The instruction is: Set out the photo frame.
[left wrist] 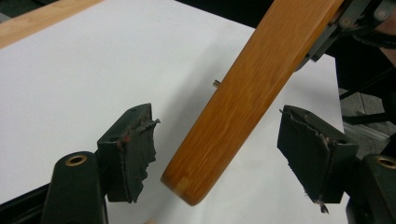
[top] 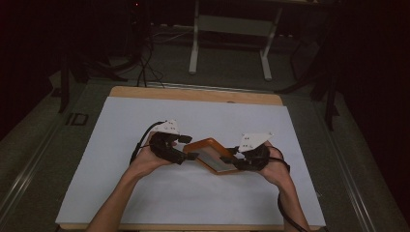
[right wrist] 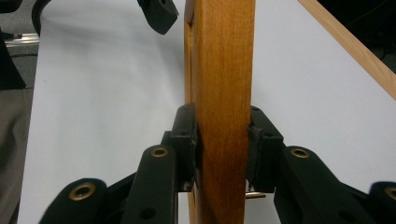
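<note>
Wooden frame (top: 209, 153) is held up over the white sheet (top: 145, 193) on the counter (top: 193, 93), lifted off it rather than lying flat, at about the middle of the sheet. Its right-hand end is clamped by the right claw (right wrist: 223, 140), whose pads are pressed against both faces of the wood (in the right gripper view the frame's edge rises straight up between them). The left claw (left wrist: 215, 154) stands wide open, and the frame's rounded corner is seen between its two worn pads (left wrist: 135, 149), touching neither as far as can be judged; there is more of a gap on the side of the right-hand pad. From the left claw the frame's long side runs away and upward toward the right claw, slanted across the opening rather than square to it. The coming move is judged to turn on that slant: before a clean grip on the corner can be taken, the left claw would have to be turned or the frame levelled.
</note>
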